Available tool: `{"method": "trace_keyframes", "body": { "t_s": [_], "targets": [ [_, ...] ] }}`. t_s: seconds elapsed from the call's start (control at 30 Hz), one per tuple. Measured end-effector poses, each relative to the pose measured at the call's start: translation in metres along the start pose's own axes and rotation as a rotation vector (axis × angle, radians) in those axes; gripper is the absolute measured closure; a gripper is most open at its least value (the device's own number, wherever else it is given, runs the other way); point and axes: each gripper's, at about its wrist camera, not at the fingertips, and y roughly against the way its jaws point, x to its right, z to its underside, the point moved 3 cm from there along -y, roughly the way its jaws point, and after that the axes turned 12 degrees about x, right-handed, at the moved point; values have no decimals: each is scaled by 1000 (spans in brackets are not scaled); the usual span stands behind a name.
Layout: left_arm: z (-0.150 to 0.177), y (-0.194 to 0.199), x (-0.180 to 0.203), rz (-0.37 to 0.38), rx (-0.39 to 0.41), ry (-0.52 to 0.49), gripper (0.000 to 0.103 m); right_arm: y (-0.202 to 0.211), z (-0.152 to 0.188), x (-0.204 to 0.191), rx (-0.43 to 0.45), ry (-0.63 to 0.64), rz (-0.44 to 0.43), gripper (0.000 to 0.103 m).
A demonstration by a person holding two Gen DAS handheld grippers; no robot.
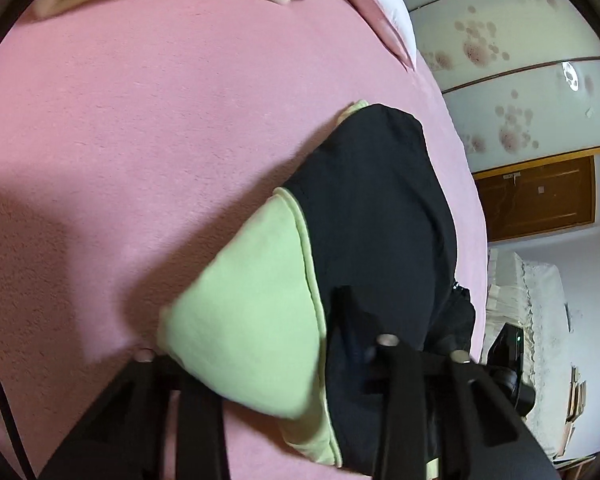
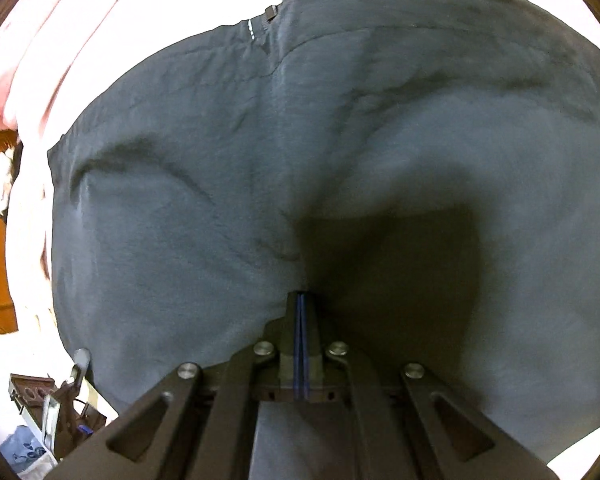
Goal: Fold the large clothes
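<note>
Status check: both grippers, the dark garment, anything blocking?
Right gripper shut, pinching dark garment. Left gripper astride its green-lined edge; grip unclear. Garment bunched on pink bed. Nothing blocking.

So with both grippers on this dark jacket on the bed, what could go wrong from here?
The right gripper pinches only a small tuck of the dark jacket, which could slip out. The left gripper grips both the jacket and its green lining; the layers may shift apart. The jacket lies near the bed's edge and could slide off.
</note>
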Motion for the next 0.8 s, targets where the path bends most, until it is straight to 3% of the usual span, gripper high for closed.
{"method": "trace_keyframes", "body": {
  "t_s": [0.13,0.27,0.43,0.6,0.8],
  "targets": [
    [-7,6,21,-4,46,-29,88,7,9,17,27,21,-30,103],
    [-4,29,78,150,90,-108,90,13,23,27,38,-22,-97,103],
    [22,58,168,331,98,-287,91,19,37,64,96,-96,-256,103],
    [84,71,255,479,39,-444,91,16,46,101,87,-217,-453,103],
    [183,47,317,513,-98,-549,91,12,46,127,10,-260,-567,103]
  ]
}}
